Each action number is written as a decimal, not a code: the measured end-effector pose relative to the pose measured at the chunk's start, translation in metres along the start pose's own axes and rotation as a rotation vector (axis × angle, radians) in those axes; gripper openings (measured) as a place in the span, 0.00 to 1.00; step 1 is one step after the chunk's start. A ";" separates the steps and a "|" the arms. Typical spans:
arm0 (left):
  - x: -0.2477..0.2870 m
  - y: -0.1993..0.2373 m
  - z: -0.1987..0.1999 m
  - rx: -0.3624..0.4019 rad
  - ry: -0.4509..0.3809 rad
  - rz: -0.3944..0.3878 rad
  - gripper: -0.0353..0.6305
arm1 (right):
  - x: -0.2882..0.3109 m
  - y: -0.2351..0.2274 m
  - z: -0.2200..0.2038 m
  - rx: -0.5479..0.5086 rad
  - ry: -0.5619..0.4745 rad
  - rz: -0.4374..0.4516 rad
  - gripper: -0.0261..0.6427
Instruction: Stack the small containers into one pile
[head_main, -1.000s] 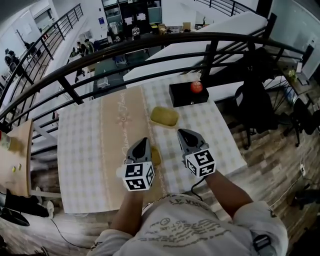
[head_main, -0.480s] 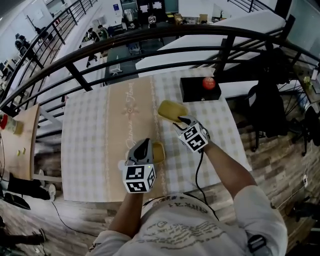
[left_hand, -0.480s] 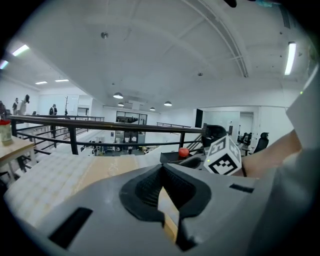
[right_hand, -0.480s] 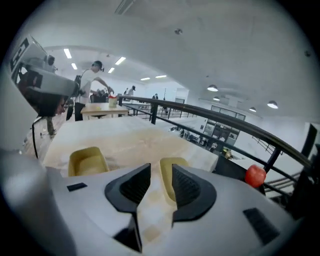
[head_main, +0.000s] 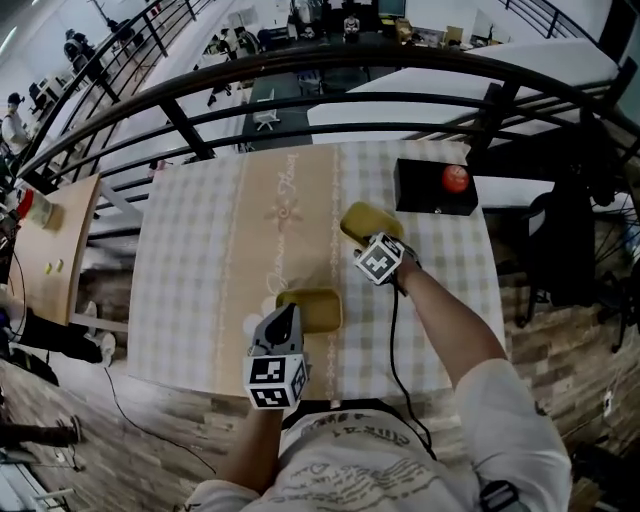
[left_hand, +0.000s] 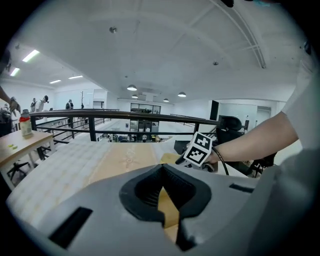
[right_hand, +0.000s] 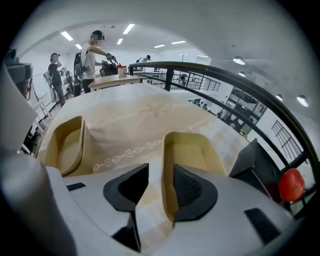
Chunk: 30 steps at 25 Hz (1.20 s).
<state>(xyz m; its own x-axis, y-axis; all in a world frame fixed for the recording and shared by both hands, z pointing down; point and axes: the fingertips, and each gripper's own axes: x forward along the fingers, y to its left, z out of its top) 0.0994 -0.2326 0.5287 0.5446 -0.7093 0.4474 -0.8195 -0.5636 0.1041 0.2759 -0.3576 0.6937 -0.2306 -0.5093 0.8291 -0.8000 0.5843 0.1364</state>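
Note:
Two shallow yellow containers lie on the checked tablecloth. The near container (head_main: 312, 309) (right_hand: 65, 145) lies by the table's front edge. My left gripper (head_main: 287, 318) (left_hand: 162, 186) is shut on its thin rim wall, which shows as a yellow strip between the jaws. The far container (head_main: 366, 219) (right_hand: 192, 150) lies mid-table. My right gripper (head_main: 373, 240) (right_hand: 160, 172) straddles its near wall, one jaw inside the container and one outside. Its jaws are opening, and a gap shows beside the wall.
A black box (head_main: 428, 190) with a red ball (head_main: 455, 179) on it stands at the far right of the table. A dark railing (head_main: 330, 75) runs behind the table. A wooden side table (head_main: 45, 250) stands to the left.
My right gripper has gone forward from the table's front edge to the far container, and its jaws have come apart. The left gripper has stayed at the near container.

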 end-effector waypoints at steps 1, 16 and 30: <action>-0.002 0.004 -0.003 -0.004 0.007 0.012 0.06 | 0.007 0.001 -0.003 -0.015 0.030 0.005 0.26; -0.015 0.040 0.003 -0.045 -0.021 0.090 0.06 | -0.001 0.003 0.033 -0.140 0.063 -0.034 0.06; -0.029 0.056 0.019 -0.063 -0.091 0.064 0.06 | -0.067 0.067 0.082 -0.252 -0.073 -0.012 0.06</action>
<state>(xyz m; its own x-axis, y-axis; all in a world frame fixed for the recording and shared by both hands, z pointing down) 0.0410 -0.2515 0.5043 0.5022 -0.7803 0.3728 -0.8613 -0.4899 0.1348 0.1925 -0.3363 0.6024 -0.2686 -0.5562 0.7864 -0.6416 0.7123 0.2846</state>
